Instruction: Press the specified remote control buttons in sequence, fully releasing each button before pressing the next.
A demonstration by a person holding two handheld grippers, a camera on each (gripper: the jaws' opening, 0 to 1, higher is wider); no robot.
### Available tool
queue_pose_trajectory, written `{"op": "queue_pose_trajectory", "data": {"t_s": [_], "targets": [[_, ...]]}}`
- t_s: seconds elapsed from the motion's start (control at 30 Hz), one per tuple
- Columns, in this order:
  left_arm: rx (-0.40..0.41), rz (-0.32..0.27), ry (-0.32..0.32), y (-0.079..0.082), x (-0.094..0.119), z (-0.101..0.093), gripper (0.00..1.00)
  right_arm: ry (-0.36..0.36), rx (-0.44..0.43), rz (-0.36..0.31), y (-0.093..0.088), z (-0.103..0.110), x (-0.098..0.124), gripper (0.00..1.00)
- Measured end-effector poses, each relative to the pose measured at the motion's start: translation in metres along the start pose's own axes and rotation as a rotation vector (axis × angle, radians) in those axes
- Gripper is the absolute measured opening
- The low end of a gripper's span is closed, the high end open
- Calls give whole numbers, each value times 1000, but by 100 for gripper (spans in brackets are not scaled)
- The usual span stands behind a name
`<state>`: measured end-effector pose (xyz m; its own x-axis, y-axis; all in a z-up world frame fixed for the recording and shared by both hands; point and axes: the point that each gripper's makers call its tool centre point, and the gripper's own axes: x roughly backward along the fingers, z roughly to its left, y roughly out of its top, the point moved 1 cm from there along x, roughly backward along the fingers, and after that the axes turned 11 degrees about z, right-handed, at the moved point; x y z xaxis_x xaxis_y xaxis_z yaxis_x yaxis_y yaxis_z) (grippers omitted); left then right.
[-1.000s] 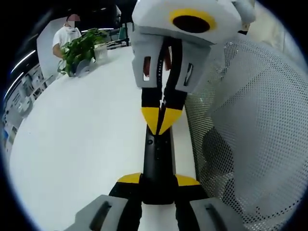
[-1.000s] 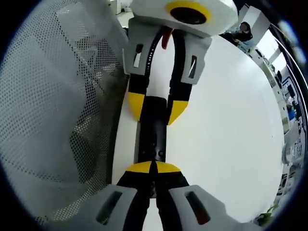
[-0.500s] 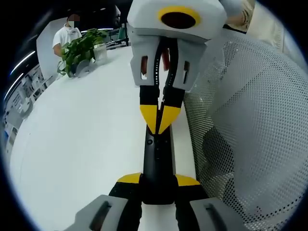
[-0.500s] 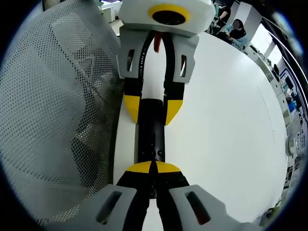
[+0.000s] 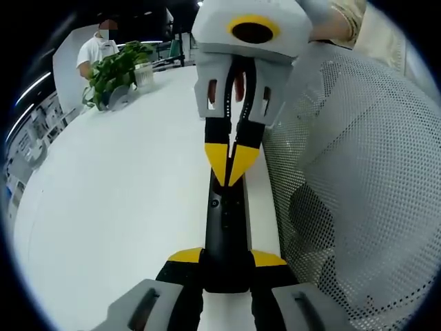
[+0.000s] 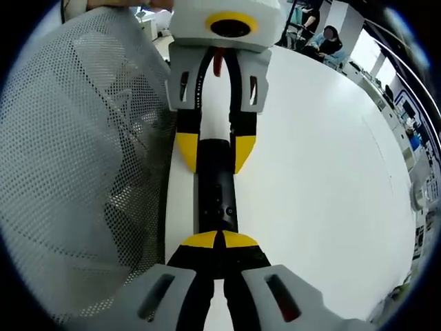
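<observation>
At the table (image 5: pixel 103 207) edge beside a mesh chair (image 5: pixel 358 172), left claw (image 5: pixel 227 258) pinches the remote (image 5: pixel 226 221) steady so right claw (image 5: pixel 231 176), tips pressed together, pokes its buttons.

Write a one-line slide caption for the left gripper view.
Left hand-held gripper clamps a black remote on the white table; right hand-held gripper, shut, touches it.

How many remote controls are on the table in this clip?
1. A black remote control lies on the white table beside the mesh basket. The left gripper clamps one end; the right gripper, shut, has its tips on the other end. The basket could hide more.
</observation>
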<state>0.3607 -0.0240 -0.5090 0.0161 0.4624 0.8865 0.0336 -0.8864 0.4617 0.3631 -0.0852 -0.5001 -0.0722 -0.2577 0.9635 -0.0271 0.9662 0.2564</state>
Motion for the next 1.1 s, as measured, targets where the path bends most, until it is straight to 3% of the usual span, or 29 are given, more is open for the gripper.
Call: {"op": "queue_pose_trajectory", "data": {"t_s": [0.23, 0.3, 0.47, 0.7, 1.1], "targets": [[-2, 2, 1, 0, 0, 0, 25, -5, 23, 58, 1, 1, -2, 0], [0, 2, 0, 0, 0, 0, 25, -34, 81, 94, 1, 0, -2, 0], [-1, 3, -1, 0, 0, 0, 25, -13, 4, 52, 0, 0, -1, 0], [1, 0, 1, 0, 1, -1, 25, 15, -18, 18, -1, -1, 0, 0], [6, -9, -4, 0, 0, 0, 25, 13, -18, 35, -8, 1, 2, 0]]}}
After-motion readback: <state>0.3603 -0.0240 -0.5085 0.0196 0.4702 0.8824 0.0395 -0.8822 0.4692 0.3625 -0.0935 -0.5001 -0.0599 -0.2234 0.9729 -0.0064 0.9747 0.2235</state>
